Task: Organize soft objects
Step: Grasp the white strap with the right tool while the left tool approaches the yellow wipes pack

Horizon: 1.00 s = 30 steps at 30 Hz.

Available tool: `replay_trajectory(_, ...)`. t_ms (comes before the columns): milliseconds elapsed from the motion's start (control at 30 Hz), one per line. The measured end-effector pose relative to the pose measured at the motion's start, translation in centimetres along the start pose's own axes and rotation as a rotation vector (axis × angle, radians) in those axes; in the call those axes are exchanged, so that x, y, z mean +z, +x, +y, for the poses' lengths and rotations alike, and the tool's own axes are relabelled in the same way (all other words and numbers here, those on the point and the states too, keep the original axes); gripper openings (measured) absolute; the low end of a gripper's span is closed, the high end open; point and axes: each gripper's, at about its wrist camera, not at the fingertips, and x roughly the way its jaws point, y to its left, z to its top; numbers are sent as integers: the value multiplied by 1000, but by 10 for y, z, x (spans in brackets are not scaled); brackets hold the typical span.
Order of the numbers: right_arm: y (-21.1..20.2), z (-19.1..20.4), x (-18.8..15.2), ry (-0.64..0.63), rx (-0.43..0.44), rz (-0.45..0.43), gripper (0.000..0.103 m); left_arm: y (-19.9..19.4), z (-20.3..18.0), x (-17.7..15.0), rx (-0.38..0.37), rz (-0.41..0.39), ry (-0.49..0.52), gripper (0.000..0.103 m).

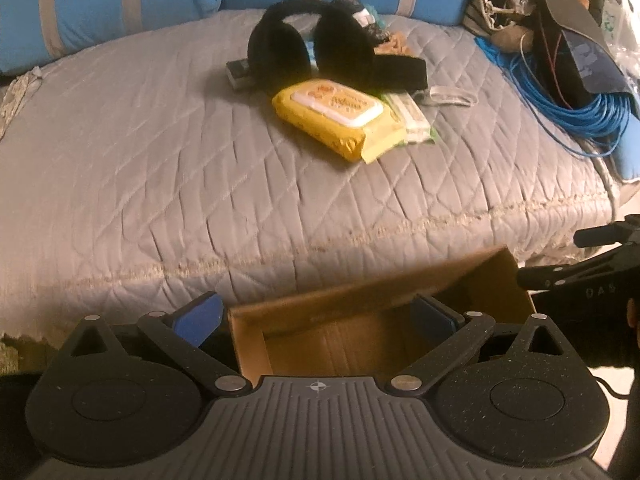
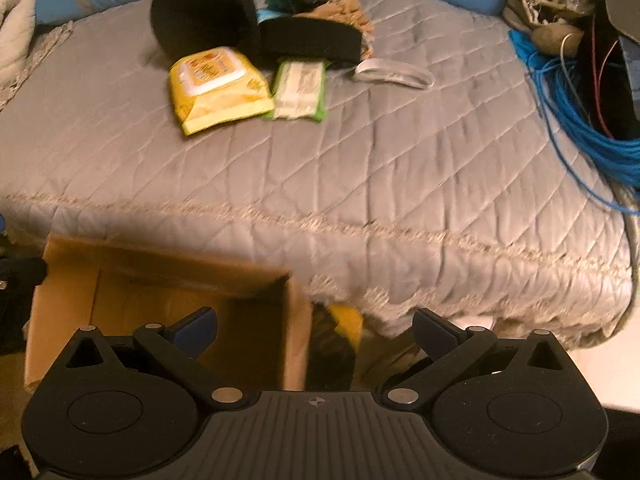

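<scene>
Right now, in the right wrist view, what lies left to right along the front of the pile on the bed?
Yellow wipes pack → green wipes pack → white strap → blue cable coil.

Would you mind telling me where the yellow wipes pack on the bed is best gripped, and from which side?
Grip the yellow wipes pack by its crimped near end, coming from the bed's front edge. It lies flat on the quilt with that thin flap facing the grippers; the rigid lid on top is wider and likely slippery. The green wipes pack crowds its right side.
</scene>
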Motion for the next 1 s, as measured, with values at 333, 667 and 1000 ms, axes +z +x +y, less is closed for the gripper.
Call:
replay_trajectory(333,9,-39,34,27,-128,-187,103,12,11,42,-4,-72,20,102)
replay_trajectory(667,37,-50,77,-106,-143,-230,103,38,13,94,-16,-155,54,102)
replay_trajectory(1000,55,-50,111,-230,-108,-313,102,58,21,106,-32,-213,26,102)
